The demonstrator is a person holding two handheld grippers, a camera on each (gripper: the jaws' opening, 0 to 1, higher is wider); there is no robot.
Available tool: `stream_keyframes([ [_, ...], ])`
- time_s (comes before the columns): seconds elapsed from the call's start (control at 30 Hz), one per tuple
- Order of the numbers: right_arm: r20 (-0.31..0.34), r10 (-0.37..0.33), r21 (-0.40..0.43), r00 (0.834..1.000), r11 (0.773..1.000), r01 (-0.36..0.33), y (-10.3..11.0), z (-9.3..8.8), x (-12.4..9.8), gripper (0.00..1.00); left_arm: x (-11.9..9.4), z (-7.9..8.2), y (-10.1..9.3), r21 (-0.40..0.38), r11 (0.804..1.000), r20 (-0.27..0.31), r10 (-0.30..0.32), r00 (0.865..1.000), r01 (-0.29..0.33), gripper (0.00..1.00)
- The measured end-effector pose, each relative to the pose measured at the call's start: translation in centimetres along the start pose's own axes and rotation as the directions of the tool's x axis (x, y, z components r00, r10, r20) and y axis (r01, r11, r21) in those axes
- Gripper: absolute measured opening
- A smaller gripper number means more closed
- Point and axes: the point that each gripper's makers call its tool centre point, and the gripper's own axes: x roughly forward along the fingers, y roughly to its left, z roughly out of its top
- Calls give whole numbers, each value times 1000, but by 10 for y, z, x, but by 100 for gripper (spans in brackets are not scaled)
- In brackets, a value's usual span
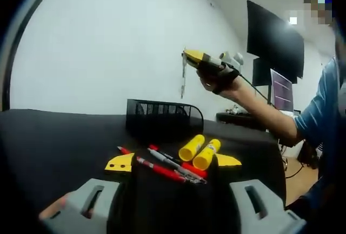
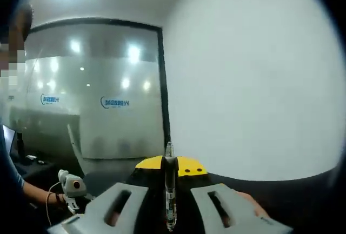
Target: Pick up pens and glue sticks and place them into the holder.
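Pen (image 2: pixel 170 191) pinched upright between closed right jaws.

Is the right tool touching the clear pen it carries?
Touching. The right gripper view shows the clear pen clamped between the jaws of the right tool, with no gap visible.

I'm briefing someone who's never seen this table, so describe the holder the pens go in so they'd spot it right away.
Look along the black table toward the white wall. At its far edge stands the holder, behind the pens and the two yellow glue sticks. It is the one black wire-mesh tray, low and open-topped.
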Motion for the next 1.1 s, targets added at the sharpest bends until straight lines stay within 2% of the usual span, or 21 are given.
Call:
stream_keyframes([
  [0.23,-10,-26,-43,1000,999,26,-19,-4,19,5,-1,2,3,-24,1000,11,5,1000,-4,55],
  [0.5,-10,-103,-64,995,993,102,-60,-12,38,5,-1,4,12,-49,999,16,16,1000,-16,55],
  [0.67,4,-118,-65,993,991,118,-71,-18,37,5,0,5,17,-50,999,12,18,1000,-17,54],
  [0.87,17,-118,-37,993,992,119,-84,-23,41,5,1,2,12,-35,999,2,16,1000,-16,54],
  [0.97,2,-127,-22,992,992,127,-93,-30,45,5,2,2,12,-37,999,1,18,1000,-18,54],
  [1.1,-17,-130,-20,991,991,130,-88,-37,37,5,1,4,16,-42,999,9,27,1000,-27,54],
])
